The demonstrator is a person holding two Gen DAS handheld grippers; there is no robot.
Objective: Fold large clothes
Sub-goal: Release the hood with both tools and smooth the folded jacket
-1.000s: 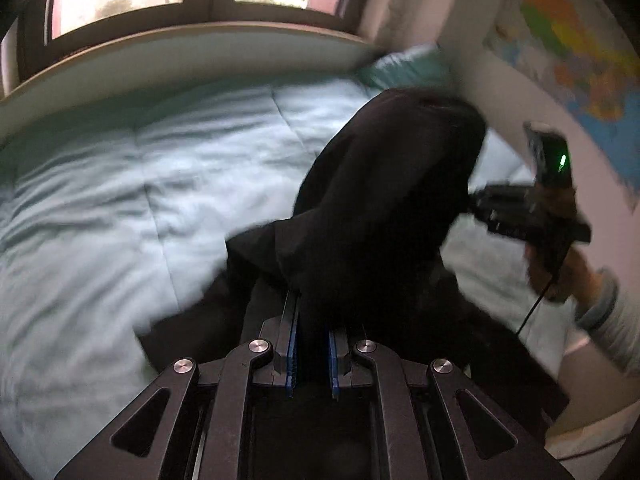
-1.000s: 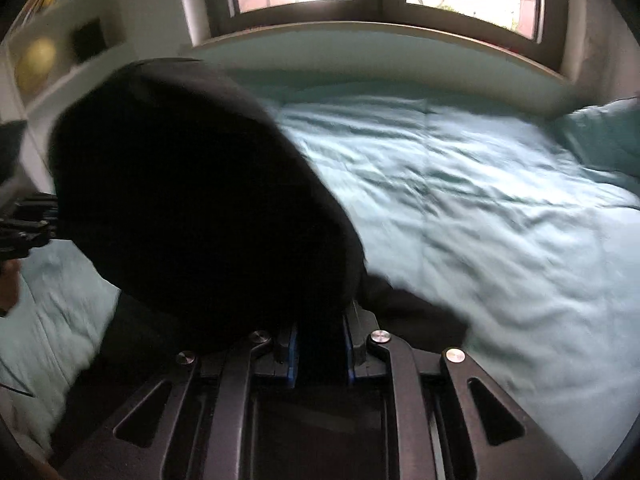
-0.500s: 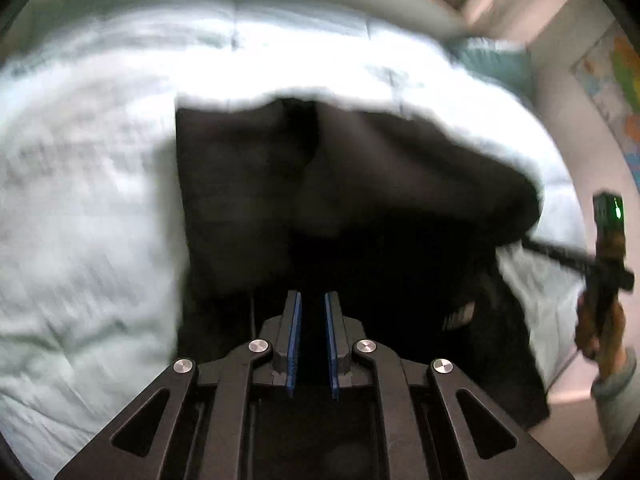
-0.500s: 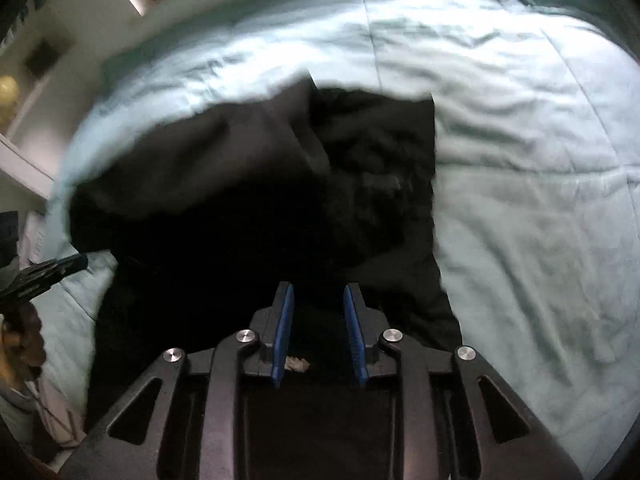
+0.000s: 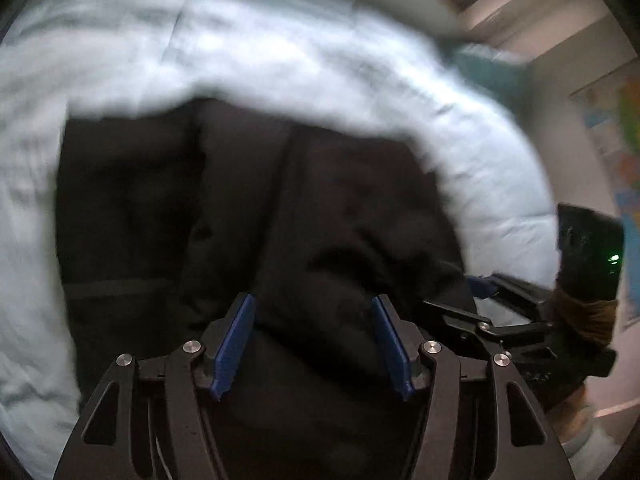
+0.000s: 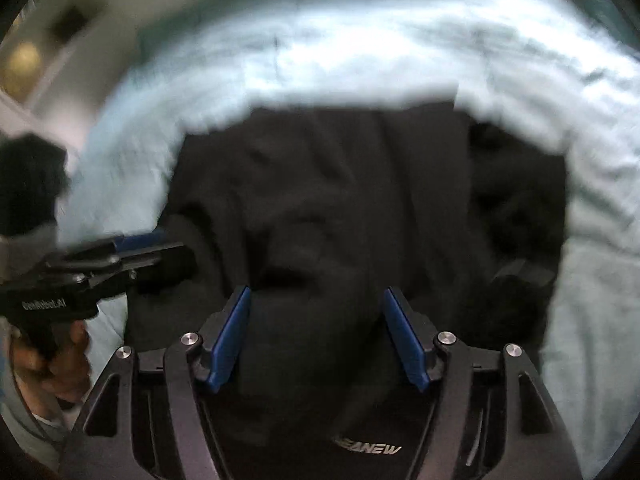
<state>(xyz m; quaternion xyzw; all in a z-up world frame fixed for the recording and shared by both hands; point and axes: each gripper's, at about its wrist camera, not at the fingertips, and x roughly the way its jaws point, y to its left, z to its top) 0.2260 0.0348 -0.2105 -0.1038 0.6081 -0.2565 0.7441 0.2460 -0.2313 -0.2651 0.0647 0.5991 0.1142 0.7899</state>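
Both my tools stand wide open with nothing between the blue pads. My left gripper (image 5: pixel 314 346) hangs over the near edge of the black garment (image 5: pixel 248 216), and my right gripper (image 6: pixel 316 340) does the same just to its right, over a rumpled hump of the same cloth (image 6: pixel 340 208). The garment lies spread on the pale blue quilt (image 5: pixel 280 48), directly ahead of and below both tools, its long axis running away from me toward the far side of the bed. A printed label shows at its near hem in the right view. Neither hand looks clearly nearer; they flank the near end side by side. I judge the next fold must run along that near-to-far axis, each tool taking its own near corner.
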